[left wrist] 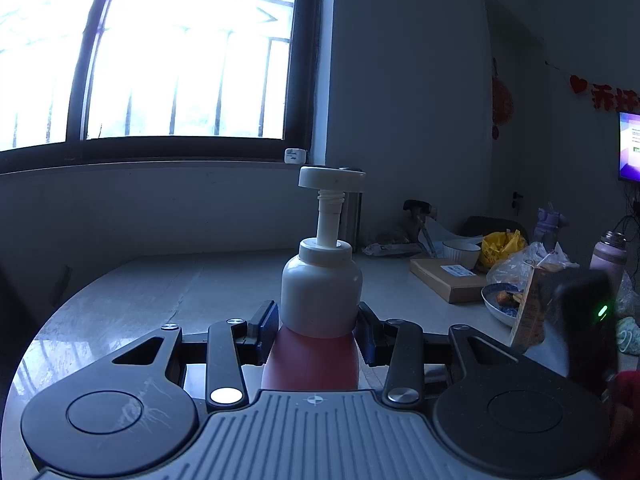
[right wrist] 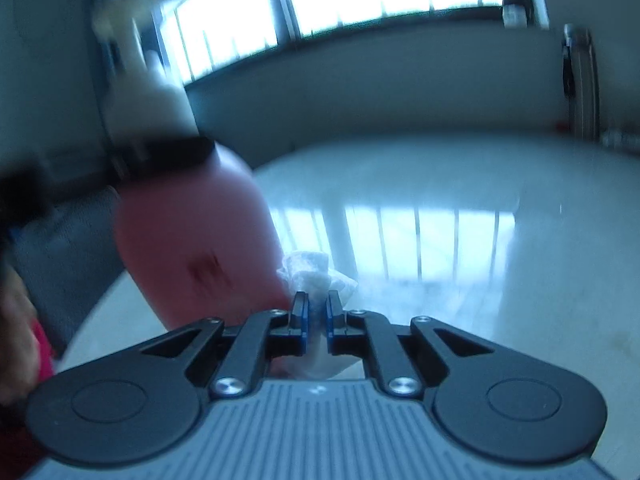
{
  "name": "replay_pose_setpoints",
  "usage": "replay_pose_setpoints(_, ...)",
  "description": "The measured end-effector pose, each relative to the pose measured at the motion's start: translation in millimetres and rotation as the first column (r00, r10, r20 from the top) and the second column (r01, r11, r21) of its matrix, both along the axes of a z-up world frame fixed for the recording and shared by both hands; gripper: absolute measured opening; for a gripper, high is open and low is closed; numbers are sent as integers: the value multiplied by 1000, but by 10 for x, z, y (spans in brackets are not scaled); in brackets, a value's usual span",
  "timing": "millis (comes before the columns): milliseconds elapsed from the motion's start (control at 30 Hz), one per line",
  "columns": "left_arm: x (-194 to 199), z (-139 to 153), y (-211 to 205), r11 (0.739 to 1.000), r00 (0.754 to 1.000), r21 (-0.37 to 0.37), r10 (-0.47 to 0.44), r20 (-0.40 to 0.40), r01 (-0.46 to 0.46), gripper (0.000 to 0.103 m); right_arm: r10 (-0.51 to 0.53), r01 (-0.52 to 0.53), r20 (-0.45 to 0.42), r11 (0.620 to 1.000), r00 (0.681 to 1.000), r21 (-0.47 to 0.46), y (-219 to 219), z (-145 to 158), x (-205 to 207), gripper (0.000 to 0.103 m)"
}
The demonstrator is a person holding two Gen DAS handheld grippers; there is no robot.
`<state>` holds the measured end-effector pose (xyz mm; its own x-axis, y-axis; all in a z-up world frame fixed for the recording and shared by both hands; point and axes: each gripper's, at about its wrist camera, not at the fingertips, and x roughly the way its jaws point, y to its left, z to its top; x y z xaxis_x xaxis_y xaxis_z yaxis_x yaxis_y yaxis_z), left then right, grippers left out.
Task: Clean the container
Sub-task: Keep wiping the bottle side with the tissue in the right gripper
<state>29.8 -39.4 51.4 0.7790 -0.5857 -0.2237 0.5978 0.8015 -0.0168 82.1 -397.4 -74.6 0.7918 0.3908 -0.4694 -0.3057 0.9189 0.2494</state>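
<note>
Two wrist views share one pale, glossy counter (left wrist: 168,292), which fills the middle band of the left wrist view and the centre and right of the right wrist view, with bright window bars mirrored on it. A large barred window (left wrist: 180,48) takes the upper left of the left view. At that view's centre stands the container, a pump bottle (left wrist: 320,292) with a pink lower body, a white upper part and a raised white pump head, upright. The left gripper (left wrist: 318,330) holds it: its jaws are closed against the bottle's sides, about where the pink meets the white. In the right wrist view the same bottle (right wrist: 192,240) sits blurred in the left half of the frame, with a dark jaw band across it near the colour change. Clutter lines the right edge of the left view: a flat cardboard box (left wrist: 448,278), a clear plastic bag (left wrist: 528,260), a patterned dish of food (left wrist: 500,300), a white bowl (left wrist: 462,252) and a pink flask (left wrist: 608,256). Smallest, the right gripper (right wrist: 318,312), at lower centre of its own view, has its jaws nearly together, pinching a crumpled white tissue (right wrist: 316,272) that touches the bottle's pink lower side.
</note>
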Motion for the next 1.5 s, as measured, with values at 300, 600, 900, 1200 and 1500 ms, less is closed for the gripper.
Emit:
replay_pose_setpoints(300,6,8,-8,1000,1000,2,-3,1,3,44,13,-13,-18,1000,1000,22,-2,-81,-139,9)
replay_pose_setpoints(600,-2,14,-23,1000,1000,5,-3,3,3,44,17,-38,194,994,981,105,6,397,-638,9)
replay_pose_setpoints(900,-10,12,-18,1000,1000,6,1,3,-1,44,27,-36,105,996,994,77,108,128,-463,9)
replay_pose_setpoints(1200,-20,9,-25,1000,1000,8,-6,6,6,44,45,-43,-40,998,998,37,102,-127,-206,9)
replay_pose_setpoints(1500,-3,16,-48,1000,1000,11,-7,7,7,44,27,-29,31,998,999,61,116,79,-328,9)
